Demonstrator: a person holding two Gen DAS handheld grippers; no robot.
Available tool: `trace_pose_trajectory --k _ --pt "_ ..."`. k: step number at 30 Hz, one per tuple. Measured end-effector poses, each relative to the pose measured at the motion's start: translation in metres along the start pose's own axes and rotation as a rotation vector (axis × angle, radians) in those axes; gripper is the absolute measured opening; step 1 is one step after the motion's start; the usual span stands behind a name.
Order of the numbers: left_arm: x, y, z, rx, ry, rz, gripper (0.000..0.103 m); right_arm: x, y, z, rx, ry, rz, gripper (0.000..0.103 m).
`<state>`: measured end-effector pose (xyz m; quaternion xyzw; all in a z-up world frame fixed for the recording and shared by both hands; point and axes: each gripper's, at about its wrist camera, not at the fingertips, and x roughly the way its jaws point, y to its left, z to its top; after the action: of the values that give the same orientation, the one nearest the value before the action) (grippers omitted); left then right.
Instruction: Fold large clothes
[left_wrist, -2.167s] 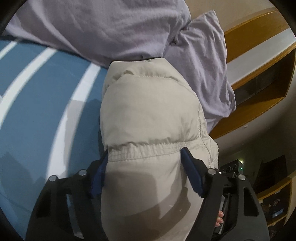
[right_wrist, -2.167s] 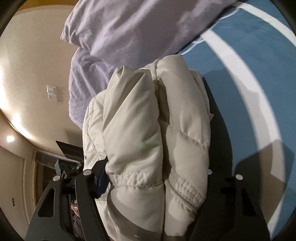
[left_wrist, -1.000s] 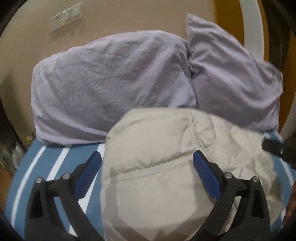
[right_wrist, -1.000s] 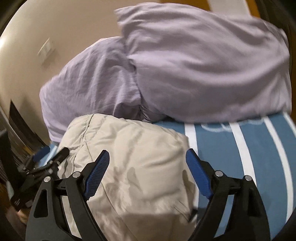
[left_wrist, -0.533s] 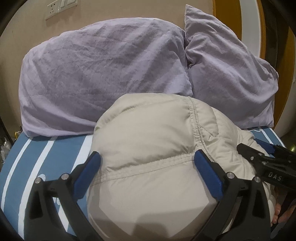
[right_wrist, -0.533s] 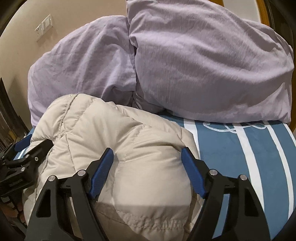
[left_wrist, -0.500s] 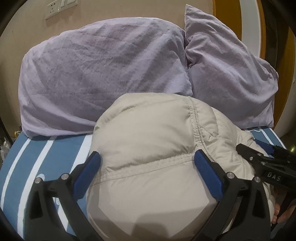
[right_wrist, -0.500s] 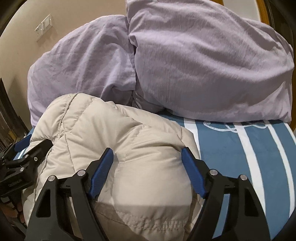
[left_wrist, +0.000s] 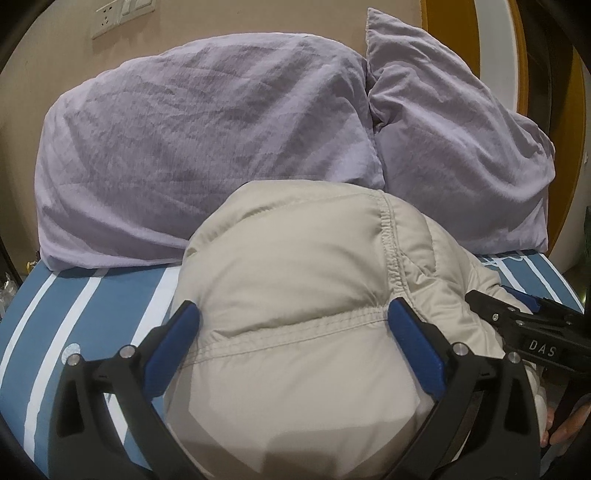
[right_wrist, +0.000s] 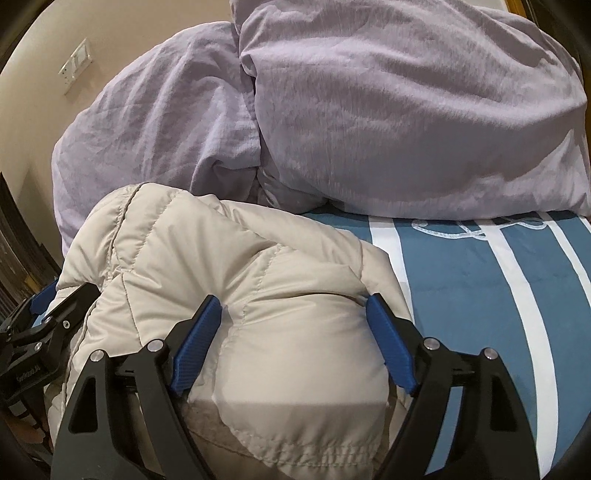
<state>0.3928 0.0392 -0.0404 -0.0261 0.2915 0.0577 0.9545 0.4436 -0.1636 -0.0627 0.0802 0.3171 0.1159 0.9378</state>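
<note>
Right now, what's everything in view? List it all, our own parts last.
puffer jacket: one, beige, bundled on the bed in front of the pillows, between both sets of jaws.
pillows: two, lilac, side by side against the wall.
bedsheet: one, blue with white stripes, under everything.
wall plates: white, on the beige wall above the pillows; count unclear.
left hand-held gripper: black, blue pads pressing the jacket's left part.
right hand-held gripper: black, blue pads on the jacket's right part, jaws opening.
fingertips: the person's, bottom right of the left view.
</note>
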Motion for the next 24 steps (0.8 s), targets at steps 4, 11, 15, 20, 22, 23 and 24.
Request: trace_pose_trajectory --k 4,11,15,20,22,23,24 --pt "-0.004 0.001 0.003 0.003 0.013 0.007 0.101 -0.004 0.001 0.001 0.008 0.006 -0.014 0.087" --pt "-0.054 0.006 -0.012 -0.010 0.009 0.011 0.101 -0.045 -0.006 -0.011 0.092 0.065 -0.025 0.102" --pt "-0.090 0.006 -0.030 -0.006 0.026 0.006 0.101 -0.081 0.002 -0.029 0.087 0.075 -0.026 0.102" --pt "-0.130 0.009 -0.060 -0.026 0.045 -0.011 0.101 -0.117 0.023 -0.061 0.039 0.102 -0.034 0.102" --pt "-0.143 0.010 -0.070 -0.035 0.048 -0.017 0.101 -0.133 0.030 -0.077 0.003 0.107 -0.046 0.102" --pt "-0.152 0.010 -0.078 -0.039 0.050 -0.020 0.101 -0.138 0.033 -0.082 -0.012 0.110 -0.052 0.102" --pt "-0.158 0.010 -0.082 -0.041 0.050 -0.022 0.101 -0.145 0.037 -0.089 -0.031 0.114 -0.059 0.102"
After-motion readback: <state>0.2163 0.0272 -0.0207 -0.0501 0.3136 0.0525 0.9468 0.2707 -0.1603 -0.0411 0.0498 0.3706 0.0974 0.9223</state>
